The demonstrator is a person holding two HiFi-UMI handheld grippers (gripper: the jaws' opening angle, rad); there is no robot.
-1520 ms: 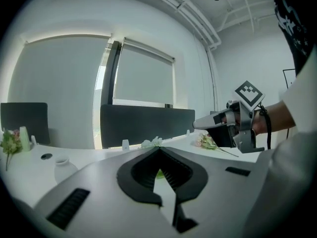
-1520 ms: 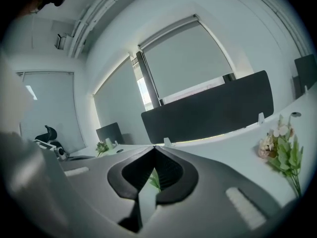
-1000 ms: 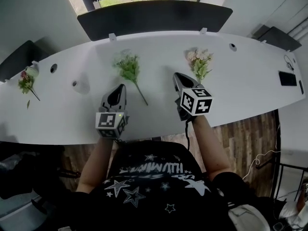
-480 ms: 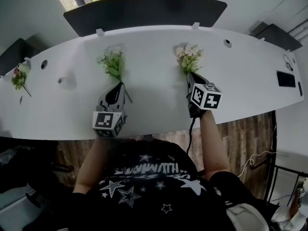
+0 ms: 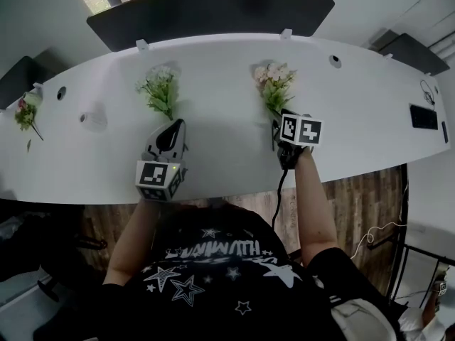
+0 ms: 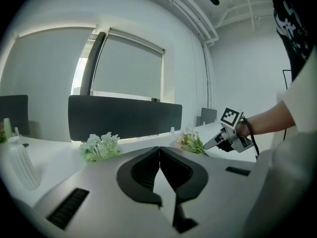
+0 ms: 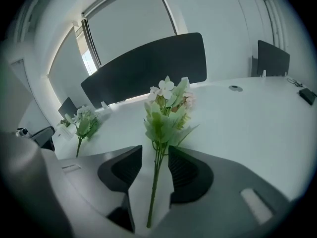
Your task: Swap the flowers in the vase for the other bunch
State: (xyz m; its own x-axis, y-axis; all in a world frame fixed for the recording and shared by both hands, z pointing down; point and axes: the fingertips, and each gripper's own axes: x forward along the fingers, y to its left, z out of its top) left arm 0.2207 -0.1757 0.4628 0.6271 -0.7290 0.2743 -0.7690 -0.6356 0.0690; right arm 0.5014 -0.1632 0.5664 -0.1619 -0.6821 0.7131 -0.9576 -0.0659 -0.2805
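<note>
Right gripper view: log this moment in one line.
right gripper: jaws just opening, apart | pink-white bunch: stem between jaws, ungripped | left gripper: shut

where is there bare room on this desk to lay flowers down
Widest: desk between pink bunch and black phone. Narrower: between pink bunch and white bunch. Crowded at the near edge, by the left gripper and right gripper.
</note>
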